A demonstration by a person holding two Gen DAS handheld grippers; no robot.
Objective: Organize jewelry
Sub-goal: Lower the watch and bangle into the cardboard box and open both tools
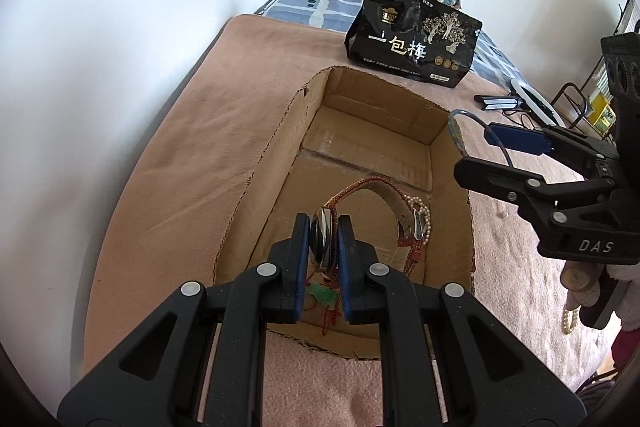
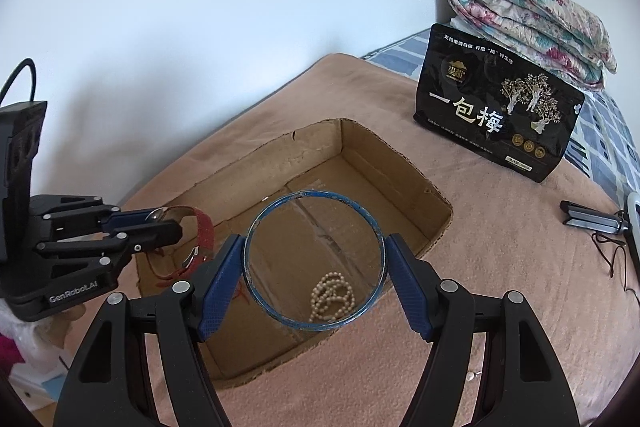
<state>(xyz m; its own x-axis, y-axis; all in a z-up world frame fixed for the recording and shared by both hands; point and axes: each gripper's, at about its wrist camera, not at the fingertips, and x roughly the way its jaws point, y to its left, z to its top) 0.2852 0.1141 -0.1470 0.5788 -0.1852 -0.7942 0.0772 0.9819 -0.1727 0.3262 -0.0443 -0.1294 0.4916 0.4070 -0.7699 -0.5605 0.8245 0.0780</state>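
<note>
Gripping a wristwatch (image 1: 324, 241) by its metal case, the left gripper (image 1: 325, 247) has its blue pads pressed on either side of the case, and the watch hangs above the open cardboard box (image 1: 264, 163). The watch's red strap loops out ahead of the fingers, its clasp end dangling toward the box floor (a small green charm on red cord lies in the box just under the fingertips). From the right wrist view the same gripper (image 2: 160, 223) reaches in from the left over the near corner of the box (image 2: 436, 227), the strap (image 2: 204, 231) curling down from it.

The right gripper (image 2: 315, 259) holds a thin blue bangle (image 2: 260, 223) across its width, one pad on each side of the ring, so the fingers stand fairly wide apart. The bangle sits over the near part of the box, and through it a heap of pearl beads (image 2: 332, 297) shows on the cardboard floor.

The box rests on a pink blanket (image 2: 500, 267) spread over a bed. Beyond it a black snack bag (image 2: 496, 115) stands upright, with a folded floral quilt (image 2: 532, 19) behind, against the wall.
</note>
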